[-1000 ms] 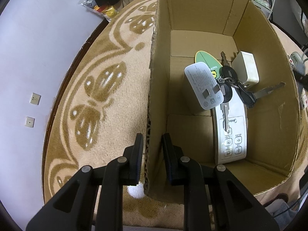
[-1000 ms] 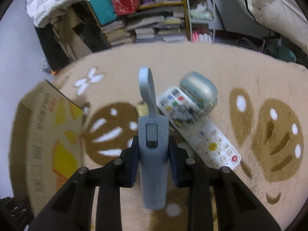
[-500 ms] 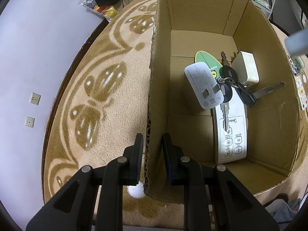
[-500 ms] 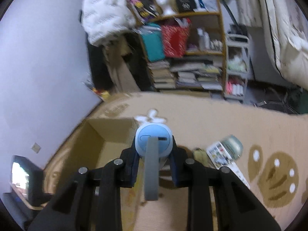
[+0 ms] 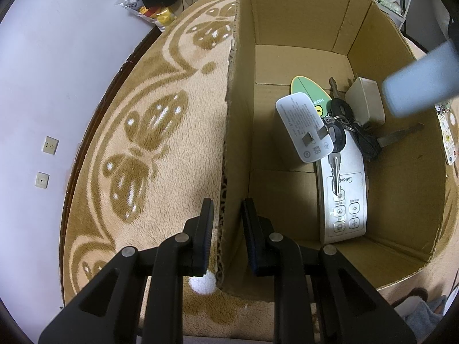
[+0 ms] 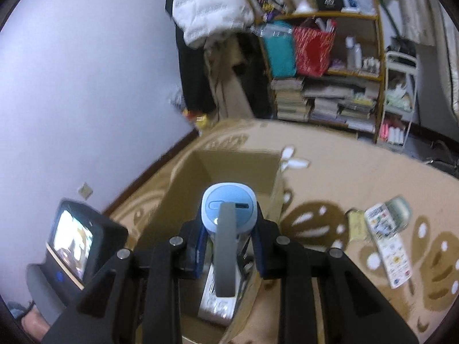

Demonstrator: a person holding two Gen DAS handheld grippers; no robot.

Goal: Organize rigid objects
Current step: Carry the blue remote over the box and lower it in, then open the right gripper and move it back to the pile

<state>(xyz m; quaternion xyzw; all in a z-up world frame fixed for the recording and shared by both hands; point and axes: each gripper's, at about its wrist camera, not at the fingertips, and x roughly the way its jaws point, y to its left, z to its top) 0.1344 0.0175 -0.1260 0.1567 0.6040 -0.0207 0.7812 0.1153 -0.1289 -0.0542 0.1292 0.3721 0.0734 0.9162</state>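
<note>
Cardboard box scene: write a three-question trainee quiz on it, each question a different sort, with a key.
1. True or false: the left gripper straddles a wall of the cardboard box, one finger outside, one inside.
2. Multiple choice: what does the right gripper hold? A) a bunch of keys B) a light blue device with a grey strap C) a white charger
3. Fill in: a silver key lies on top of the white ____ in the box.

Key
1. True.
2. B; it hangs above the open box.
3. Remote control.
</note>
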